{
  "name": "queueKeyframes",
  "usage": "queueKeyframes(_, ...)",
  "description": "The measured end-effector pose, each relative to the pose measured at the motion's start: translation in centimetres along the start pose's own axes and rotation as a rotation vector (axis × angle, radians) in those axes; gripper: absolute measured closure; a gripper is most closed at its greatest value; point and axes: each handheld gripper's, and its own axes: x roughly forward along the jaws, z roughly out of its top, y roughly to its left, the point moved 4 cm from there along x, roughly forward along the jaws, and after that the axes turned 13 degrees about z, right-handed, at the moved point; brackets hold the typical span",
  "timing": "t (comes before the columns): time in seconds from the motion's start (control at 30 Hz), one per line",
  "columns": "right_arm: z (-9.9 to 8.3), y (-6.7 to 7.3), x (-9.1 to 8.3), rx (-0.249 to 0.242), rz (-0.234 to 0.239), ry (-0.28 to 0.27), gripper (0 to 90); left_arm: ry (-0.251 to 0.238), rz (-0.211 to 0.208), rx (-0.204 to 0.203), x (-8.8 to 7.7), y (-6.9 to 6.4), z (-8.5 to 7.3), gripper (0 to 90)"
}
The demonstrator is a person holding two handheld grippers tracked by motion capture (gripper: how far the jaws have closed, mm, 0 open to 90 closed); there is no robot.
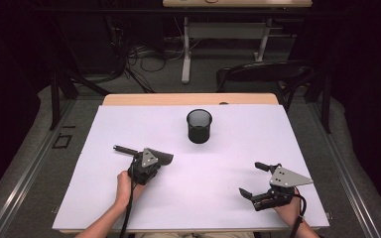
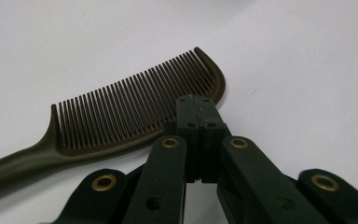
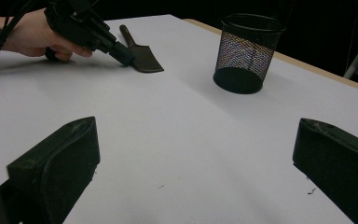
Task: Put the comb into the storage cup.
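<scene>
High view: comb (image 1: 144,153) crosswise, handle leftward

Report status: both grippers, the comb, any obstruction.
Left gripper shut, tips at dark plastic comb, grip unconfirmed. Right gripper open, empty. Comb flat on white table. Black mesh cup stands apart, nothing obstructing.

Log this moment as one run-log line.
left tongs: shut on comb | right tongs: open, empty | mesh cup: upright, apart
</scene>
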Motion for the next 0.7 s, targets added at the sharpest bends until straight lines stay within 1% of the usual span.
queueKeyframes(0.17,0.0,0.0,0.0,0.0,0.0,-0.002,0.2,0.003,0.005,0.009,0.4,0.0,0.3,90.0)
queueKeyframes(0.33,0.0,0.0,0.0,-0.001,0.0,0.0,0.2,-0.002,0.01,0.002,0.7,0.2,0.7,90.0)
queueKeyframes(0.37,0.0,0.0,0.0,0.001,0.0,0.004,0.2,0.003,0.012,0.007,0.8,0.2,0.7,90.0)
queueKeyframes(0.43,0.0,0.0,0.0,0.001,0.001,0.004,0.2,0.003,0.014,0.002,0.9,0.2,0.8,90.0)
queueKeyframes(0.53,0.0,0.0,0.0,-0.001,0.002,0.002,0.2,0.009,0.018,0.01,1.1,0.2,0.8,90.0)
queueKeyframes(0.63,0.0,-0.1,0.1,-0.002,0.002,0.003,0.3,0.005,0.025,0.001,1.2,0.4,0.9,90.0)
queueKeyframes(0.7,-0.1,-0.1,0.1,-0.003,0.005,0.009,0.2,0.009,0.028,0.003,1.3,0.6,1.0,90.0)
